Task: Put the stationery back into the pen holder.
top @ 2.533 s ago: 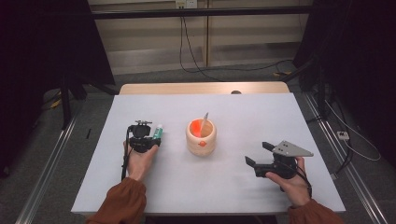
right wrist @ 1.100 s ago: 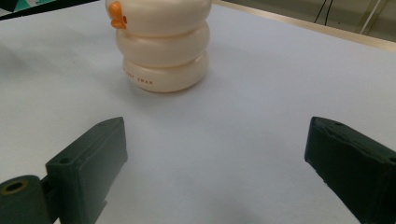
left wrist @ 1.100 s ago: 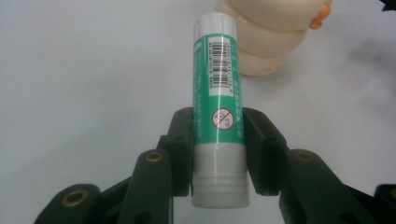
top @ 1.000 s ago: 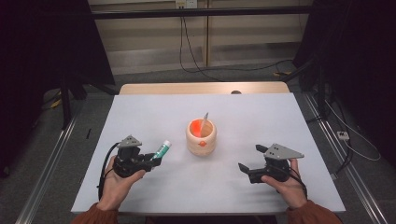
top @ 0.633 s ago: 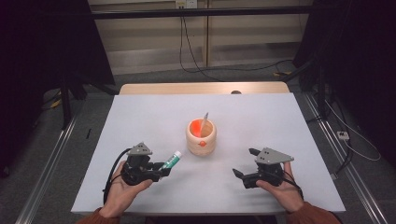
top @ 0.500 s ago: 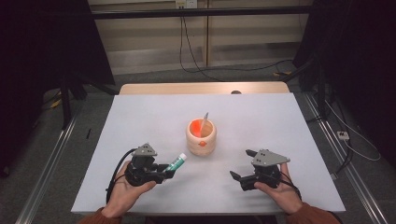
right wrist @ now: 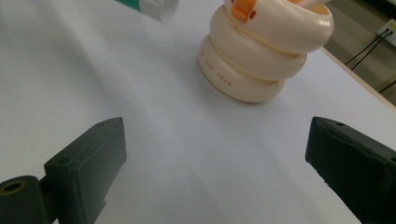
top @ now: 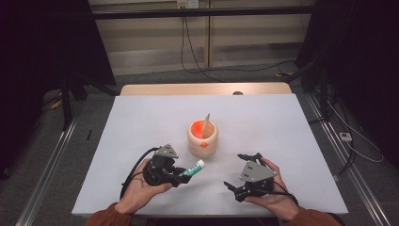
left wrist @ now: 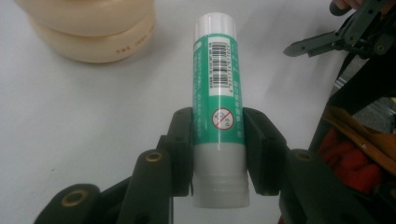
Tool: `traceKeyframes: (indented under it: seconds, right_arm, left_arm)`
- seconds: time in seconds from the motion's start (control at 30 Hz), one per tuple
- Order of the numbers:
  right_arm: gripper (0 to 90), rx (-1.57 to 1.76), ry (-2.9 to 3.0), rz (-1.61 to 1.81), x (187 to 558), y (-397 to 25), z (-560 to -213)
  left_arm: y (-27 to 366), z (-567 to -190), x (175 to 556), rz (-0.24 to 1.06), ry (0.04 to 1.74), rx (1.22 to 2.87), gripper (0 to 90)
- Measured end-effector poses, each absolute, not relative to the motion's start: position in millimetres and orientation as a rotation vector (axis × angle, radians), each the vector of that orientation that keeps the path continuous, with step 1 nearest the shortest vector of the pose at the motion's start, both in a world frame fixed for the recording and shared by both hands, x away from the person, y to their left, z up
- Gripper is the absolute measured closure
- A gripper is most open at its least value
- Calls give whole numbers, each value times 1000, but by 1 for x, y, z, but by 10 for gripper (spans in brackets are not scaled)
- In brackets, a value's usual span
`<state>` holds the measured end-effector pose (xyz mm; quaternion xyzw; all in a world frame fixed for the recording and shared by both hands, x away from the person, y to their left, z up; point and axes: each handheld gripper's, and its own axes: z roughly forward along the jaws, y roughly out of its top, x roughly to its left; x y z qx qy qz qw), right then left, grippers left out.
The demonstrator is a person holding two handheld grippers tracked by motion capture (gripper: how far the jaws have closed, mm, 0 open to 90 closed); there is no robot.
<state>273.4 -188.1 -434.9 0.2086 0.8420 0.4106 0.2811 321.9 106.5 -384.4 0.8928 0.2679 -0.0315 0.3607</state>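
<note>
A green-and-white glue stick (top: 194,168) is held just above the white table (top: 141,122), its white end pointing right. My left gripper (top: 181,175) is shut on it. In the left gripper view the jaws clamp the glue stick (left wrist: 218,93) near its lower end, and my left gripper (left wrist: 218,149) faces my right gripper (left wrist: 345,37). My right gripper (top: 237,172) stands open near the front edge, with nothing between its jaws. In its own view my right gripper (right wrist: 219,168) looks at the glue stick's white end (right wrist: 154,7) and the cup (right wrist: 261,51).
A cream ribbed cup (top: 203,138) with an orange inside stands mid-table, a thin stick (top: 206,118) leaning in it. It sits just behind the glue stick (left wrist: 93,28). Cables and black stands lie on the floor around the table.
My left gripper has carried the glue stick toward the front and right, its tip swinging to point right. My right gripper has moved left toward the table's middle and stayed open.
</note>
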Motion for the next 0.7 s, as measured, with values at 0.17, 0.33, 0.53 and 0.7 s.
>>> traceKeyframes:
  seconds: [0.17, 0.33, 0.53, 0.7]
  right_arm:
    - [81, 456, 2259, 1040, 269, -178, -433]
    - [123, 358, 2254, 974, 269, -169, -431]
    - [159, 229, 2215, 895, 268, -155, -426]
    - [194, 180, 2209, 880, 265, -147, -427]
  left_arm:
    - [95, -382, 323, -128, 643, 2329, 658]
    - [83, -382, 328, -131, 631, 2368, 658]
    - [70, -379, 331, -131, 603, 2387, 658]
    - [64, -379, 334, -143, 619, 2398, 658]
